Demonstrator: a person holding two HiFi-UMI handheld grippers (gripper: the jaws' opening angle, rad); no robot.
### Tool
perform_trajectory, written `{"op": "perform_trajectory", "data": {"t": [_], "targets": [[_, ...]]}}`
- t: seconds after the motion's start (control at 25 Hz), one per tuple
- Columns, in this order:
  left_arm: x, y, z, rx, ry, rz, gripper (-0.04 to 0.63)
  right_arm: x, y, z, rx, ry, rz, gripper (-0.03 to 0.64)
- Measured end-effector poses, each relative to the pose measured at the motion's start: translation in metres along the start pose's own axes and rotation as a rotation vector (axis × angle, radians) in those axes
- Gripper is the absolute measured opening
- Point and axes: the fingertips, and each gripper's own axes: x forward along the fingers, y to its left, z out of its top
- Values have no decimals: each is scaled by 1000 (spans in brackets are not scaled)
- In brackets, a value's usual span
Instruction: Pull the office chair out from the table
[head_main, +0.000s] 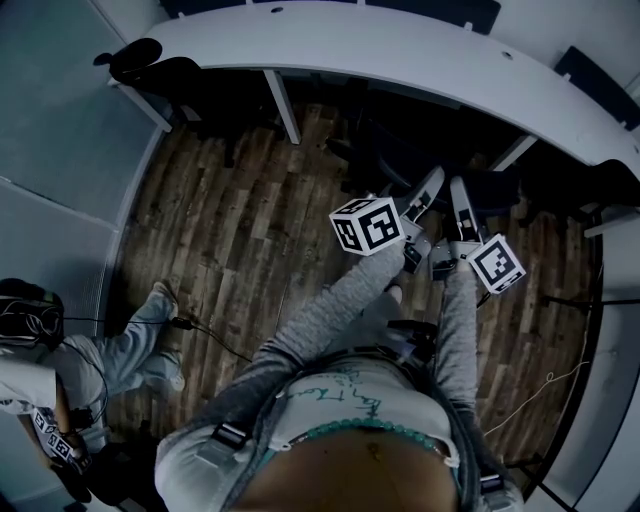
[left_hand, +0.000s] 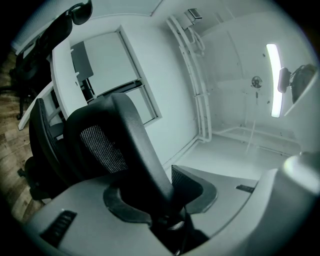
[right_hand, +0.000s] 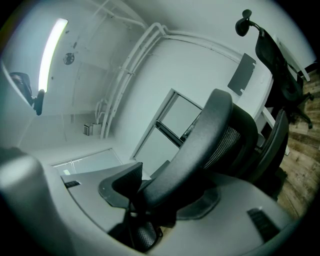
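Black mesh office chair (left_hand: 107, 145) | rim sat between your jaws | left gripper (left_hand: 162, 200) clamped it | right gripper (right_hand: 160, 197) clamped it too

A wood-plank floor (head_main: 250, 230) carries the white table (head_main: 400, 50), office chair (left_hand: 125, 142) and a cable (head_main: 212, 340).

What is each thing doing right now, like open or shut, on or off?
Left hand-held gripper, shut on the office chair.
Right hand-held gripper, shut on the office chair.
Office chair, upright, right by the table.
Strip light, on.
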Motion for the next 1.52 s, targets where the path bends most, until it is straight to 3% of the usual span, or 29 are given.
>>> {"op": "perform_trajectory", "data": {"t": [0.72, 1.52], "targets": [[-18, -18, -26, 0, -31, 45, 144, -34, 5, -1, 25, 21, 34, 207], [-63, -51, -50, 15, -61, 38, 146, -84, 31, -16, 37, 15, 67, 207]]}}
